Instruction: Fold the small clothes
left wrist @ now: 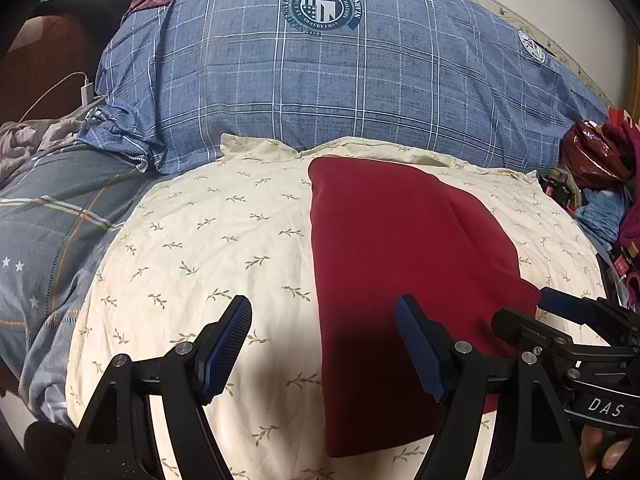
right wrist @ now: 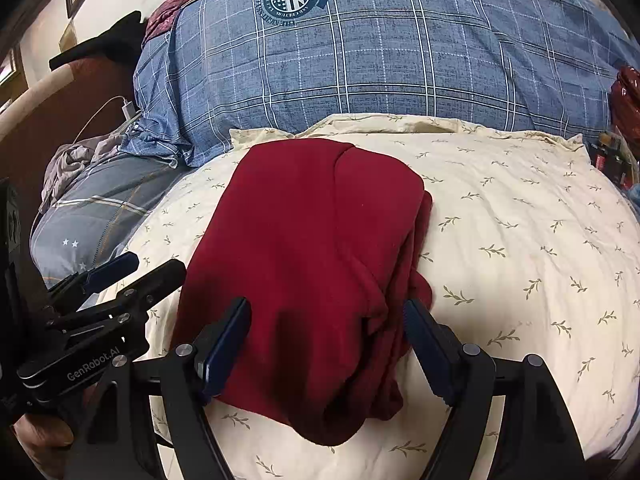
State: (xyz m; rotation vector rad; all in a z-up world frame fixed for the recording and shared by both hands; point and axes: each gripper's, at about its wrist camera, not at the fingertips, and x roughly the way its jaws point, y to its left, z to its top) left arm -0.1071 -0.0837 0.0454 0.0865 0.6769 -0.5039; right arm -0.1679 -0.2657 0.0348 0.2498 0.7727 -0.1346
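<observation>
Red garment (right wrist: pixel 304 264) lying folded lengthwise on the cream leaf-print pillow (left wrist: pixel 192 248), near end bunched and uneven on the right edge. Right gripper (right wrist: pixel 326 344) spread wide, straddling that near end, holding nothing. Left gripper (left wrist: pixel 324 344) also wide and empty, hovering over the garment's left edge and bare pillow. Risks: pinching pillowcase along with cloth on the soft surface; grabbing only 1 layer of the bunched hem, skewing the next fold. Blue plaid duvet (left wrist: pixel 320 80) behind, clear.
</observation>
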